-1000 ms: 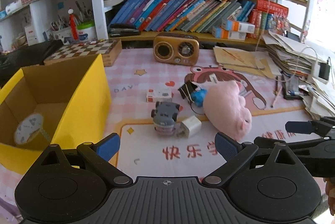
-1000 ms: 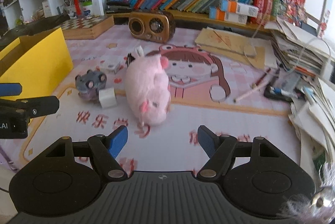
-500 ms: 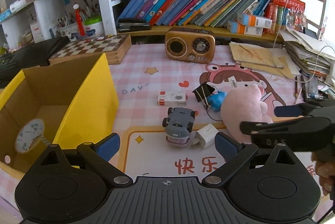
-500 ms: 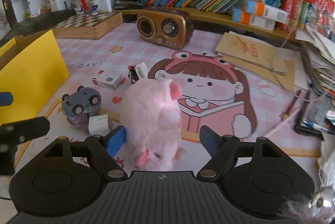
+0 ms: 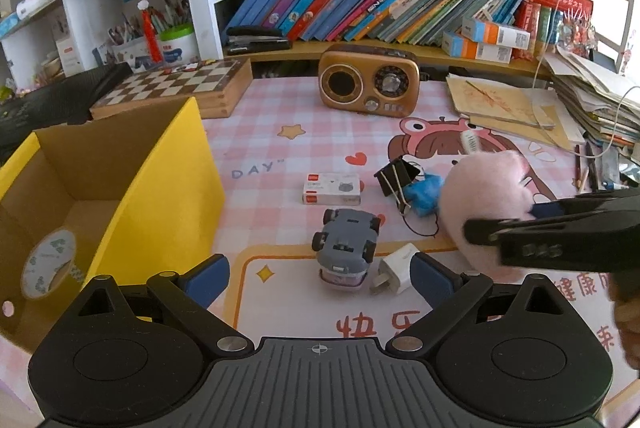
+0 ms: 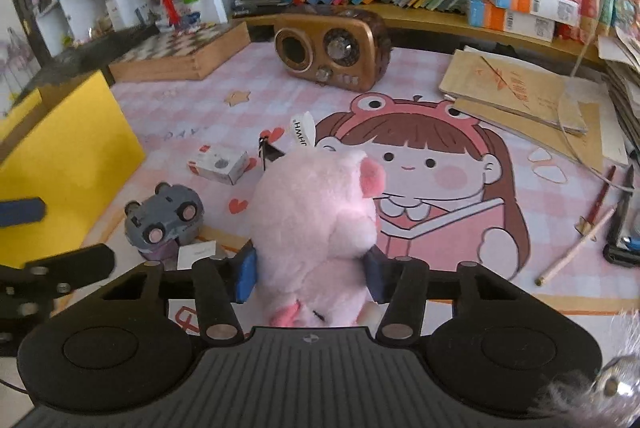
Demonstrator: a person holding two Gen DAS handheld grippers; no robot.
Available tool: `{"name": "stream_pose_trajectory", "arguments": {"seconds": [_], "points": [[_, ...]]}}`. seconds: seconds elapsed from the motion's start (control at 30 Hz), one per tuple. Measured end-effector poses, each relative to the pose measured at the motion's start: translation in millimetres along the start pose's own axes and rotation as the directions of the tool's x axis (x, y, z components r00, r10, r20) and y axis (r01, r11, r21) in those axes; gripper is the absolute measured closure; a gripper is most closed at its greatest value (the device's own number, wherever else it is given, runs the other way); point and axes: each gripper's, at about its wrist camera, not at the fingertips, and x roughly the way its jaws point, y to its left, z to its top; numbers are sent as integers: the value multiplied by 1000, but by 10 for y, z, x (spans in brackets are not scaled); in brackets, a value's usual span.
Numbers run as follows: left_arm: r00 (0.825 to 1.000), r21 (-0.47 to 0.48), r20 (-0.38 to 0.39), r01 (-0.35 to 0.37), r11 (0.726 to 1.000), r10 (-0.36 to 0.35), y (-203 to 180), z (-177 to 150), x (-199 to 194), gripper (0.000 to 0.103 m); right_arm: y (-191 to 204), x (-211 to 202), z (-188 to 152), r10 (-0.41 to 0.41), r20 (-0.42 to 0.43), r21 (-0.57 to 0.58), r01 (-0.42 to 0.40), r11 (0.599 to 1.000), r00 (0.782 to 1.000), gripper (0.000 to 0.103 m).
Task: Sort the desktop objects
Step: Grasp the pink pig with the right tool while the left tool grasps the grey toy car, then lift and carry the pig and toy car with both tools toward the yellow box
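**Right claw closing on the pink plush pig**

Nearest, the right claw (image 6: 311,276) is closing around the pink plush pig (image 6: 316,212), its blue pads (image 6: 247,274) pressed into the fur on both sides; the pig sits on the bench (image 6: 460,132) over the cartoon-girl mat. The left claw (image 5: 318,278) hangs wide and empty, low over the bench. Just ahead of it stands a grey toy car (image 5: 346,244) with a white charger plug (image 5: 394,270) touching its side. To its left, an open yellow box (image 5: 160,196) holds a round clock face (image 5: 48,262). Further on lie a small white carton (image 5: 332,188), a black binder clip (image 5: 396,174) and a blue scrap (image 5: 424,194). Behind those sit a brown radio (image 5: 368,80) and a chessboard (image 5: 176,88), then a shelf of leaning books (image 5: 360,0).
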Motion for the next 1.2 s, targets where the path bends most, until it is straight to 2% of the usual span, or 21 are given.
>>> {"name": "stream_pose_trajectory", "arguments": {"seconds": [0.13,0.33,0.53,0.7,0.83,0.9,0.97,1.2], "points": [[1000,-2,-2,26,1000,-26,-58,45,78,5,-108,-238,-20,-34,44,25,33,999,998,55],[999,-17,1,54,998,-54,-97,103,193,5,-233,-488,-133,-60,48,71,57,996,997,54],[998,-38,-19,52,998,-53,-86,159,410,13,-233,-569,-269,-50,24,79,47,996,998,54],[997,-30,-73,37,999,-39,-87,160,632,36,-225,-577,-306,-45,13,73,43,996,999,54],[995,-4,-97,32,999,-32,-115,136,724,47,-228,-583,-322,-41,8,69,41,997,999,54],[994,2,-100,35,999,-35,-136,121,740,57,-232,-583,-326,-40,6,69,39,997,999,54],[995,13,-96,34,999,-32,-157,113,738,61,-228,-588,-334,-39,4,69,39,997,999,54],[998,-2,-38,53,999,-53,-123,125,502,61,-185,-620,-336,-33,16,60,32,998,999,54]]}}
